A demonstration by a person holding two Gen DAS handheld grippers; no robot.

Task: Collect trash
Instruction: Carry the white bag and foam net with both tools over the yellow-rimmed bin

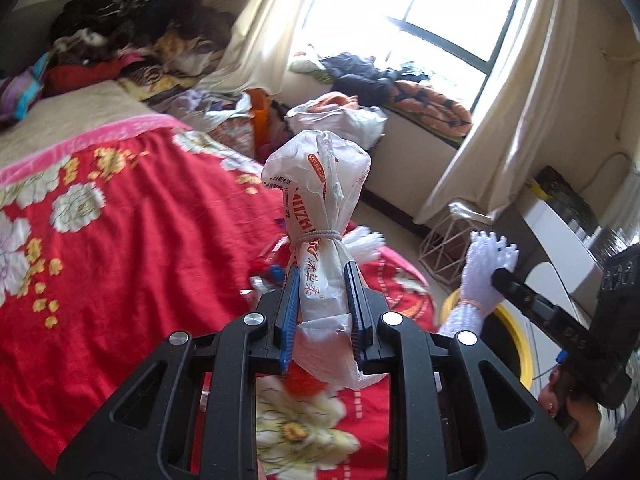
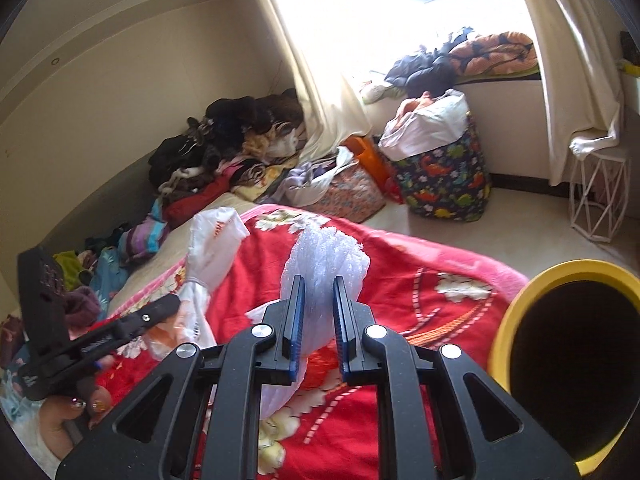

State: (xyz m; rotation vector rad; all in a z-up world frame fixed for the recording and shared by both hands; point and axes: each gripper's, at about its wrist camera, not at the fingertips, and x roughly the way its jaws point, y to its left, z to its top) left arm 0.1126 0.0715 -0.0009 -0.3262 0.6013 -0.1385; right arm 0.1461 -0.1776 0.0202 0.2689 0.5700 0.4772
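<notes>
The left claw (image 1: 322, 280) is clamped on a tied plastic bag (image 1: 320, 208); the right claw (image 2: 318, 300) is clamped on white foam wrap (image 2: 324, 256). Both items are lifted above the bed (image 2: 420, 280) (red blanket). Deposit remains: the yellow-rimmed bin (image 2: 516, 308) waits at 3 o'clock of the right claw.

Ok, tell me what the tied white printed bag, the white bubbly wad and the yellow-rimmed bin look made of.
Tied white printed bag: thin plastic film, glossy and crinkled, red print. White bubbly wad: probably bubble wrap or foam netting, translucent and cellular. Yellow-rimmed bin: likely hard plastic, smooth matte rim; its dark inside is unreadable.
</notes>
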